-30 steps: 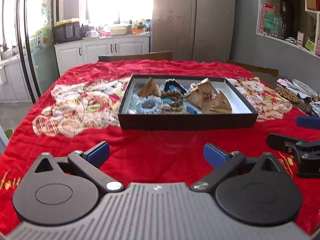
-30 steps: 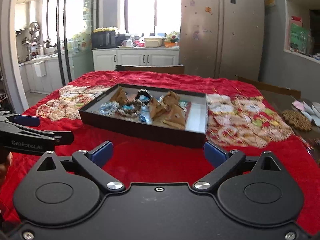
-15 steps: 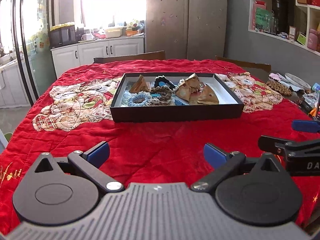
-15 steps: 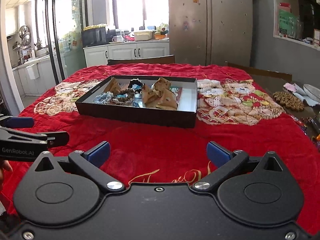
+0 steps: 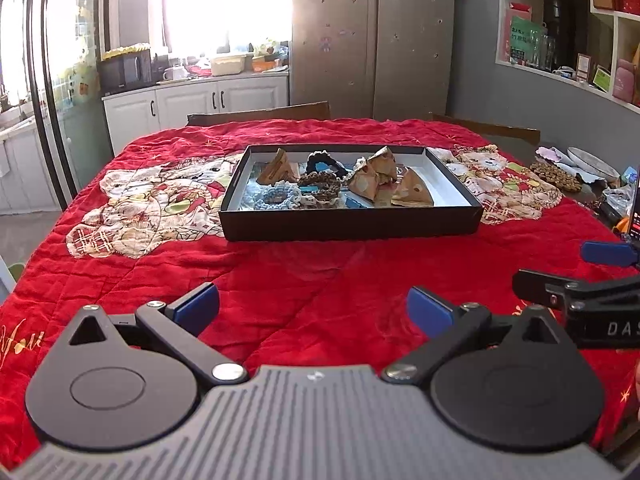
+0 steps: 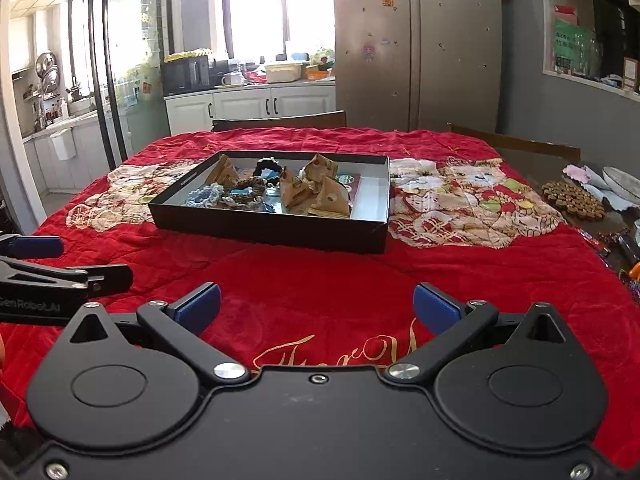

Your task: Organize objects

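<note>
On the far left a glass sliding door (image 6: 108,80) opens onto a kitchen, where white cabinets (image 5: 192,104) carry a microwave (image 6: 186,74) and some containers under a bright window. A red quilt (image 5: 280,280) printed with bears covers the counter, and a chair back (image 5: 260,114) shows just behind its far edge. The left gripper (image 5: 312,308) hovers low over the near part of the quilt with its blue-padded fingers (image 5: 198,306) spread wide and nothing between them. Ahead of it, near the middle of the counter, lies a shallow black box (image 5: 352,224) holding a jumble of things: brown paper pyramids (image 5: 370,182), a blue crocheted ring (image 5: 276,198), a brown crocheted ring (image 5: 320,184) and a dark scrunchie (image 5: 324,160), all crowded toward the box's left and middle, with a bare white patch at its right end. Nothing lies on the quilt between the fingers and the box. The right gripper (image 6: 316,306) hovers beside the left one, equally wide open and empty; each gripper's tip pokes into the edge of the other's view. A tall grey fridge (image 6: 416,44) stands behind the counter. On the far right a round brown beaded mat (image 6: 574,200), a plate (image 6: 622,178) and small clutter lie on bare wood past the quilt's edge, below wall shelves (image 5: 568,32).
</note>
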Motion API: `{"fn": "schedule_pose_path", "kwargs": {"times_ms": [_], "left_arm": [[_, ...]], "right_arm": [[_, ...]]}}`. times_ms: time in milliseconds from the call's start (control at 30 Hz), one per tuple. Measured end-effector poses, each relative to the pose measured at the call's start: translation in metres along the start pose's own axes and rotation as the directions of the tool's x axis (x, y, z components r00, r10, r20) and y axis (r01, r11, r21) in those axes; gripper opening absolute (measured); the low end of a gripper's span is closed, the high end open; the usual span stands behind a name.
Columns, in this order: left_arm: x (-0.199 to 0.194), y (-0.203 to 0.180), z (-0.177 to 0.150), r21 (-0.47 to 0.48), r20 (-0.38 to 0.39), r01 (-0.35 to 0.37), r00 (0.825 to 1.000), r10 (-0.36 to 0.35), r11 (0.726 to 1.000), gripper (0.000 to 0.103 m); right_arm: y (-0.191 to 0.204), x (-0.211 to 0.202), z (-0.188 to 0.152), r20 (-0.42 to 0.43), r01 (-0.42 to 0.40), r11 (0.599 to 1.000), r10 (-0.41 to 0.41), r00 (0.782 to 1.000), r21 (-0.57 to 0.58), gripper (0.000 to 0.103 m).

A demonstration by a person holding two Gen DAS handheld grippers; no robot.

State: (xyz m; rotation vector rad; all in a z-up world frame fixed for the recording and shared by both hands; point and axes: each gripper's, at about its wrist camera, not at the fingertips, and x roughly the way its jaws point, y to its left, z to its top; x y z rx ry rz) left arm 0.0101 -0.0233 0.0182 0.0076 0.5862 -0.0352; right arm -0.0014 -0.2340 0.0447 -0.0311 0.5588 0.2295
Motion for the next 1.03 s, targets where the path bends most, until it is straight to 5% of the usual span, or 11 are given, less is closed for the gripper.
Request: {"fn": "schedule_pose_path", "kwargs": {"times_ms": [1033], "left_arm": [[-0.0002, 0.0013, 0.0009, 0.002, -0.007, 0.004, 1.000, -0.004, 1.000, 0.103]], "right_arm": [[0.0062, -0.0039, 0.0023, -0.011, -0.015, 0.998, 0.014, 1.000, -0.055, 0.103]]}}
